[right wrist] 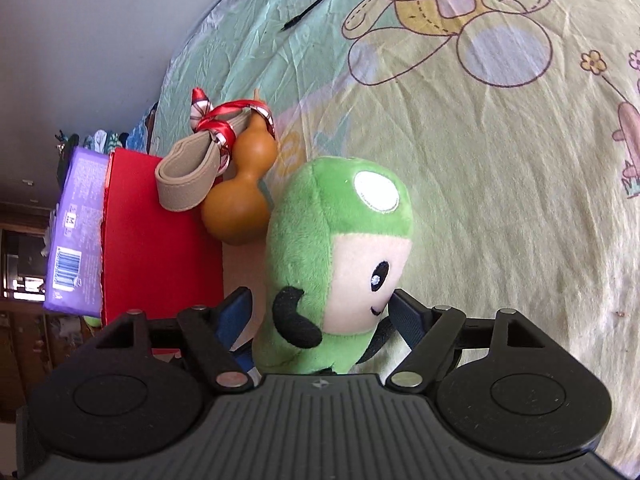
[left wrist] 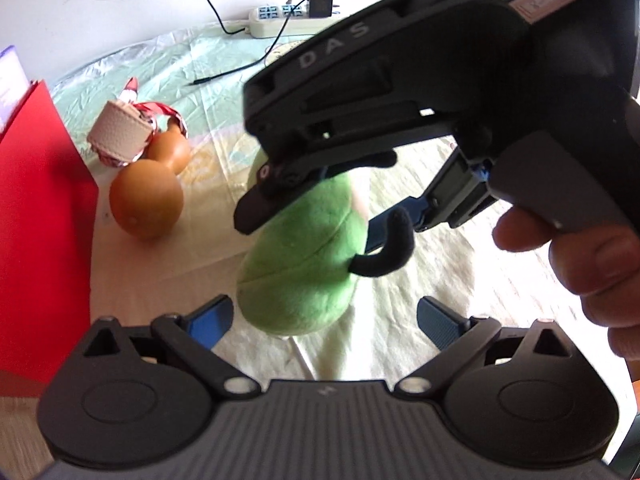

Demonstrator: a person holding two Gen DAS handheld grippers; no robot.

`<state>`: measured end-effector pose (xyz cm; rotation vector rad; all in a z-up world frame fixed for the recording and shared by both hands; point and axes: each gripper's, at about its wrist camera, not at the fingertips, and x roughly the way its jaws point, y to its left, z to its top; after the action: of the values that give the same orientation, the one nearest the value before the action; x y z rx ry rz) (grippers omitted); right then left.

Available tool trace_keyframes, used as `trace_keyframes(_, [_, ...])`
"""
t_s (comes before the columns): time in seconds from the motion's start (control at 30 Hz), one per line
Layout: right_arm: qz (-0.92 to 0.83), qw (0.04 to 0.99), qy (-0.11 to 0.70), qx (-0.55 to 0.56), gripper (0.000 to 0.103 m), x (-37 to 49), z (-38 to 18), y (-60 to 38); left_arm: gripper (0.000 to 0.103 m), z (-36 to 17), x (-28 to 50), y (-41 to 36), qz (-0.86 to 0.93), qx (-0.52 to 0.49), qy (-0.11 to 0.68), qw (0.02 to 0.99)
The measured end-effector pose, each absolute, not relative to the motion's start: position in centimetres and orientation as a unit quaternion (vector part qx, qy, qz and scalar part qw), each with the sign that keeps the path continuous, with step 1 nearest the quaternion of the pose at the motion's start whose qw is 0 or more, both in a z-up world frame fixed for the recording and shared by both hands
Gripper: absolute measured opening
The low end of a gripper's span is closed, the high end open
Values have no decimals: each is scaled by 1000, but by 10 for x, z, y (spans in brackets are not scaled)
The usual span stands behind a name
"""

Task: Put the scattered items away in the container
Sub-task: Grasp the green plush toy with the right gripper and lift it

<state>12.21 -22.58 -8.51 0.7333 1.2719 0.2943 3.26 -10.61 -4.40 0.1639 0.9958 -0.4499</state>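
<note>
A green plush toy (right wrist: 336,240) stands upright on the printed sheet, its face to the right. My right gripper (right wrist: 320,300) straddles its lower half with the jaws wide, and a thin gap shows at the left pad, so it is open around the toy. In the left wrist view the right gripper (left wrist: 326,216) comes down from the upper right over the plush toy (left wrist: 300,264). My left gripper (left wrist: 324,320) is open just short of the toy's near end. The red box (right wrist: 160,240) stands to the left, with a brown gourd (right wrist: 240,200) and a beige strap (right wrist: 188,180) beside it.
A purple packet (right wrist: 76,232) sits in the red box (left wrist: 40,220). The gourd (left wrist: 146,204) and strap (left wrist: 120,128) carry a red ribbon. A power strip (left wrist: 276,20) and a loose black cable (right wrist: 316,0) lie at the far side of the sheet (right wrist: 480,160). A hand (left wrist: 580,256) holds the right gripper.
</note>
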Motion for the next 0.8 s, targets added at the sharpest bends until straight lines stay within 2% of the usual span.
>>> trace_keyframes(0.17, [124, 743, 575, 320, 69, 123, -87, -208, 98, -32, 33, -116, -206, 93, 465, 856])
trace_keyframes(0.3, [124, 736, 574, 337, 68, 121, -95, -194, 96, -32, 36, -125, -197, 104, 468, 855])
trace_keyframes(0.4, [130, 741, 575, 320, 66, 117, -97, -184, 72, -36, 36, -128, -190, 109, 481, 849])
trace_keyframes(0.43, [132, 742, 576, 317, 66, 115, -98, -182, 68, -37, 36, -129, -184, 112, 485, 847])
trace_keyframes(0.5, [135, 746, 575, 310, 65, 111, -98, -179, 64, -38, 37, -128, -174, 108, 495, 844])
trace_keyframes(0.57, [135, 752, 569, 303, 64, 107, -96, -177, 64, -38, 39, -125, -171, 94, 502, 843])
trace_keyframes(0.8, [128, 769, 543, 313, 62, 81, -84, -184, 58, -20, 16, -131, -191, 100, 476, 853])
